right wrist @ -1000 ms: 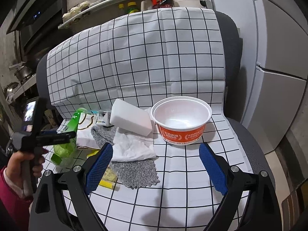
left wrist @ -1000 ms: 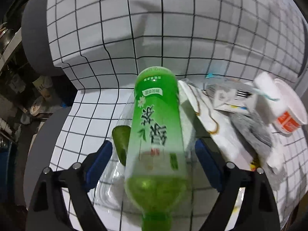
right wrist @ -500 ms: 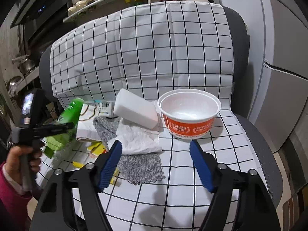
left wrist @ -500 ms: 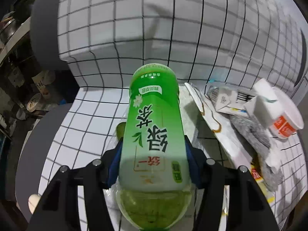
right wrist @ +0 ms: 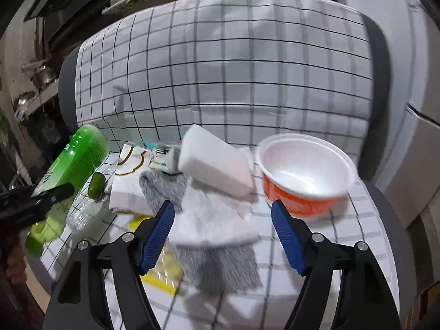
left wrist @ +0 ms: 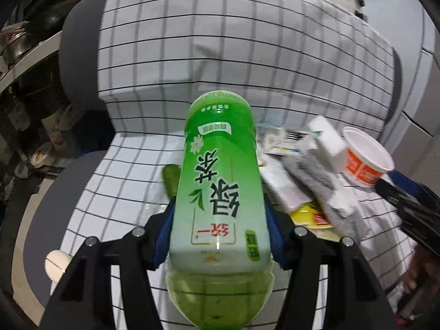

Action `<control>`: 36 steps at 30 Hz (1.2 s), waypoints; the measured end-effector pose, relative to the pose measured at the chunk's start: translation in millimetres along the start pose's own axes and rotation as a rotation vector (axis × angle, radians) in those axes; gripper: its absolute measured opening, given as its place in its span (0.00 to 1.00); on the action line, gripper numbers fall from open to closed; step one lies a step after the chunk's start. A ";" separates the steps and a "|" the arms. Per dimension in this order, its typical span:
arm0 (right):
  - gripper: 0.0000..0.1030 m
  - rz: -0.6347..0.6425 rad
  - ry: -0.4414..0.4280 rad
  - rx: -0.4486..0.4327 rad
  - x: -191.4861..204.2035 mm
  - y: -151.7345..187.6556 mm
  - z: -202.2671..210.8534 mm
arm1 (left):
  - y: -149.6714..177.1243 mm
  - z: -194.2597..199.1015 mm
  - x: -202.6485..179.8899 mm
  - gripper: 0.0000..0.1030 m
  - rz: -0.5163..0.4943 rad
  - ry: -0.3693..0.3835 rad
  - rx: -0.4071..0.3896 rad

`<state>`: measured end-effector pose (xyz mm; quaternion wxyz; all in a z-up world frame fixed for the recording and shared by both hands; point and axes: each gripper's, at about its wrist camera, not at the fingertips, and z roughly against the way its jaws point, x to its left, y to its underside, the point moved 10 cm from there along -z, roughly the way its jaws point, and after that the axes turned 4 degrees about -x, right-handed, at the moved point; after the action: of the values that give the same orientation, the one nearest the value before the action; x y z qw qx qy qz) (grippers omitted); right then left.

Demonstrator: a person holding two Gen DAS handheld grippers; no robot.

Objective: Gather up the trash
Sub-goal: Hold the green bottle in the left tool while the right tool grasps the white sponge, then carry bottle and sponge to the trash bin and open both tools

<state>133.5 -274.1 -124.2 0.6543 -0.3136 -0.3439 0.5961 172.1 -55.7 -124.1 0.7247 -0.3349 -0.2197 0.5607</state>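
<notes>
A green tea bottle [left wrist: 217, 192] is pinched across its body between the blue pads of my left gripper [left wrist: 218, 220], held up off the seat with its base pointing away. The right wrist view shows the same bottle [right wrist: 74, 162] tilted at the far left. My right gripper [right wrist: 222, 220] hovers over a white tissue [right wrist: 217, 220] and a grey cloth [right wrist: 225, 266]. Its jaws are opening and the pads touch nothing. An orange and white bowl [right wrist: 305, 176] and a white foam block [right wrist: 217, 162] lie just beyond.
The trash lies on a chair under a white checked cloth [right wrist: 220, 68]. A clear bottle with a green cap [right wrist: 96, 184], a printed paper wrapper [right wrist: 129, 181] and a yellow packet [right wrist: 165, 269] lie on the seat. Cluttered shelves [right wrist: 35, 77] stand left, pale cabinets [right wrist: 423, 143] right.
My left gripper closed on the green bottle and lifted it off the seat. My right gripper moved in closer over the tissue and bowl, and its jaws narrowed.
</notes>
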 end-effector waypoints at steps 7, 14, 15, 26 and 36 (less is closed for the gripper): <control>0.71 0.087 0.033 0.051 16.3 -17.4 -60.5 | -1.4 -11.9 -9.0 0.55 -0.005 0.001 0.008; 0.60 0.158 0.089 0.078 25.2 -21.4 -90.9 | -8.3 -14.7 -5.7 0.55 -0.010 -0.016 -0.007; 0.48 0.157 0.092 0.073 25.1 -23.1 -89.9 | -9.1 -13.6 -5.8 0.55 -0.010 -0.017 -0.009; 0.40 0.033 0.009 -0.141 6.0 -47.4 34.1 | -9.5 25.6 -30.9 0.55 -0.044 0.025 -0.063; 0.40 -0.165 0.186 -0.178 -88.9 18.8 187.3 | 40.7 65.2 -169.3 0.55 -0.251 0.313 -0.059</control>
<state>-36.1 -360.9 -40.3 0.6995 -0.3948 -0.3581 0.4760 53.3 -196.7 -100.0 0.8042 -0.4090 -0.1606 0.4004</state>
